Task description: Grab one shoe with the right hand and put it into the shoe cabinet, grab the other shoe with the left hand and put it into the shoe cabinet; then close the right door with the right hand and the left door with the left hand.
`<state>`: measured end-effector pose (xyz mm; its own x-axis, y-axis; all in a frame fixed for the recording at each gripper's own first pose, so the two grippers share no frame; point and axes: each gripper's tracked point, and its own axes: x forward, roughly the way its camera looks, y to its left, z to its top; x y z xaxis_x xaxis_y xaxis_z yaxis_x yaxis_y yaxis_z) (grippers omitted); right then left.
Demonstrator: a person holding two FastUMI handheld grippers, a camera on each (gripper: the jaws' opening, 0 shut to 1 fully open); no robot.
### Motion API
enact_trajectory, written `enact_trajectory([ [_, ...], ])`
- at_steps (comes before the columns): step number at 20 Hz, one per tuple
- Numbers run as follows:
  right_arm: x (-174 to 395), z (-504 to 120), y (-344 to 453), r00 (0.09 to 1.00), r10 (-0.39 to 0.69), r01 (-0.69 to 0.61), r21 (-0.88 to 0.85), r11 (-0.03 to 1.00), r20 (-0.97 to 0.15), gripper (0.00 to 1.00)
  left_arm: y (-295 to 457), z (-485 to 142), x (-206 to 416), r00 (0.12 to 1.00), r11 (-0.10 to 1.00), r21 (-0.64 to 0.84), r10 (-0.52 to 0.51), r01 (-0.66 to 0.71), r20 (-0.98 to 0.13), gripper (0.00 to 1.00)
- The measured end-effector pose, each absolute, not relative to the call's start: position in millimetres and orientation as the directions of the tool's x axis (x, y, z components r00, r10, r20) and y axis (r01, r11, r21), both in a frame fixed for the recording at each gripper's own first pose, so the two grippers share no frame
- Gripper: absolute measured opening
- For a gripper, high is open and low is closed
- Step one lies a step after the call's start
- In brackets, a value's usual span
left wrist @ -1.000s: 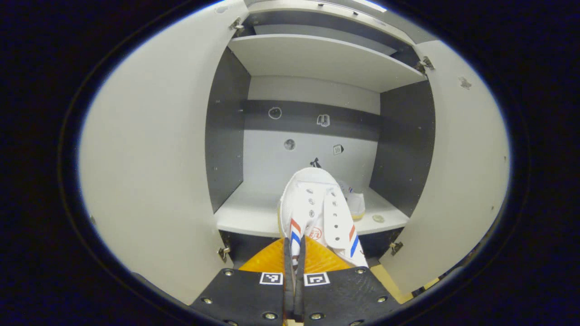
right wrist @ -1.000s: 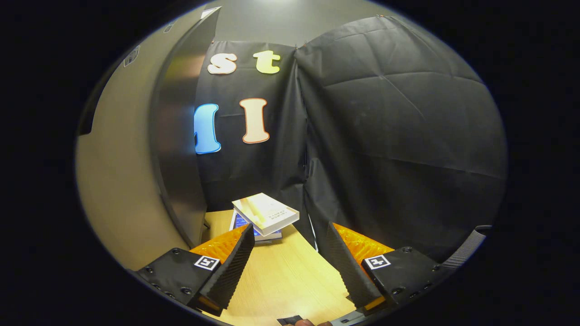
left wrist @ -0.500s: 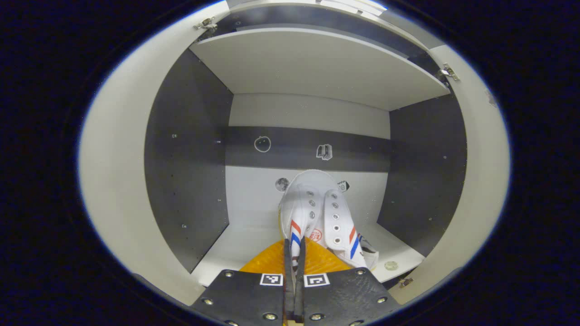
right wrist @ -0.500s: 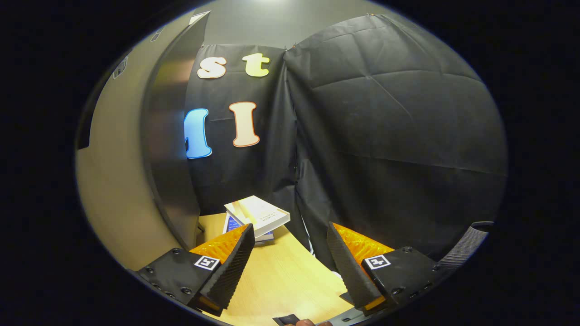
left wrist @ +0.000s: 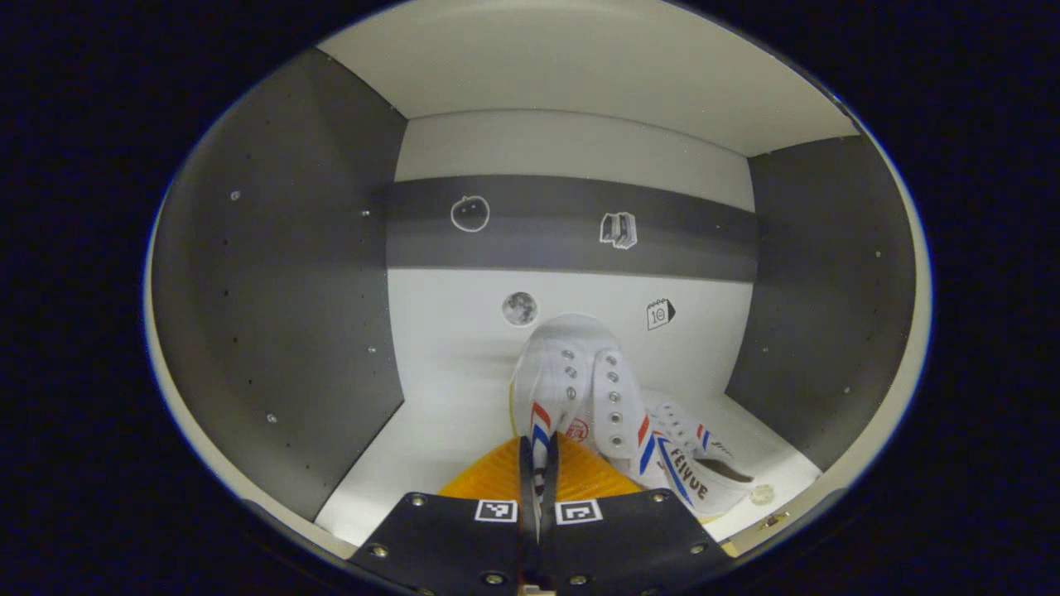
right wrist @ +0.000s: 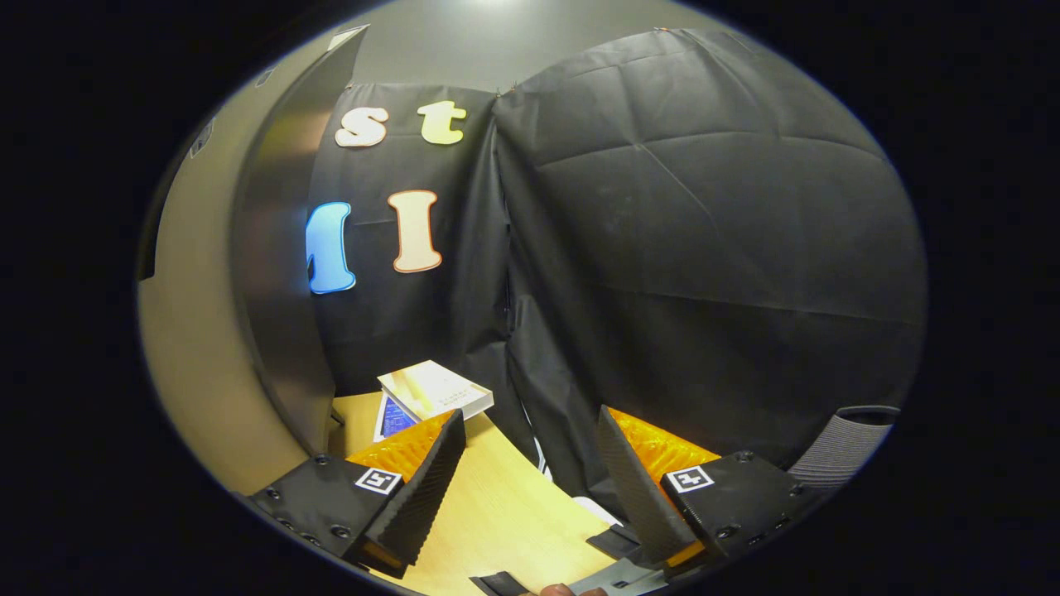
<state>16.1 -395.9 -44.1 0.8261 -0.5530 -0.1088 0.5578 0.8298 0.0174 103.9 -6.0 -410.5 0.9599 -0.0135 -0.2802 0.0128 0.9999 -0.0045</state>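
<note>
In the left gripper view my left gripper [left wrist: 538, 463] is shut on the heel edge of a white sneaker [left wrist: 571, 381] with red and blue stripes, held inside the shoe cabinet [left wrist: 315, 273] above its white shelf [left wrist: 431, 430]. The second white sneaker [left wrist: 687, 463] lies on that shelf at the right, just beside the held one. In the right gripper view my right gripper [right wrist: 530, 472] stands open with nothing between its fingers, over a wooden table [right wrist: 497, 513]. The cabinet's open door [right wrist: 273, 273] rises at the left of that view.
Stacked books [right wrist: 431, 393] lie on the wooden table by the black cloth wall [right wrist: 704, 248]. Small stickers mark the cabinet's back panel [left wrist: 571, 298]. A small round disc [left wrist: 762, 494] rests on the shelf's front right corner. An upper shelf [left wrist: 580, 74] roofs the compartment.
My left gripper has carried the sneaker forward into the cabinet; both doors have slid out of sight and the second shoe now shows fully. The right gripper view has swung slightly rightward.
</note>
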Motion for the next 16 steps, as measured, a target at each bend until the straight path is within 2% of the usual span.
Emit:
enact_trajectory([
  [2, 16, -43, -399, 0.822, -0.56, 0.565, 0.019, 0.825, -0.106, 0.96, -5, -412, 106, 0.954, 1.0, 0.0, -0.027, 0.028, -0.298, 0.01],
  [3, 16, -42, -399, 0.821, -0.561, 0.566, 0.019, 0.824, -0.105, 1.0, -6, -415, 107, 0.951, 0.999, 0.002, -0.031, 0.033, -0.309, 0.01],
  [4, 17, -42, -399, 0.822, -0.56, 0.565, 0.018, 0.825, -0.104, 0.96, -7, -419, 110, 0.946, 0.999, 0.004, -0.032, 0.035, -0.321, 0.01],
  [7, 23, -40, -396, 0.827, -0.553, 0.557, 0.016, 0.83, -0.103, 0.95, -6, -440, 114, 0.928, 0.999, 0.032, 0.0, 0.012, -0.373, 0.02],
  [9, 25, -38, -395, 0.83, -0.549, 0.553, 0.016, 0.833, -0.098, 0.99, -9, -431, 116, 0.943, 0.999, 0.032, -0.006, 0.017, -0.334, 0.16],
  [11, 27, -37, -391, 0.835, -0.541, 0.545, 0.017, 0.838, -0.1, 0.95, -12, -408, 115, 0.965, 0.998, 0.05, -0.012, 0.026, -0.263, 0.2],
  [15, 33, -30, -380, 0.859, -0.5, 0.503, 0.001, 0.864, -0.107, 0.95, -17, -387, 84, 0.974, 0.993, 0.12, 0.012, 0.016, -0.227, 0.98],
  [16, 35, -26, -376, 0.868, -0.486, 0.489, -0.003, 0.872, -0.105, 0.95, -21, -381, 73, 0.977, 0.992, 0.124, 0.005, 0.022, -0.214, 0.97],
])
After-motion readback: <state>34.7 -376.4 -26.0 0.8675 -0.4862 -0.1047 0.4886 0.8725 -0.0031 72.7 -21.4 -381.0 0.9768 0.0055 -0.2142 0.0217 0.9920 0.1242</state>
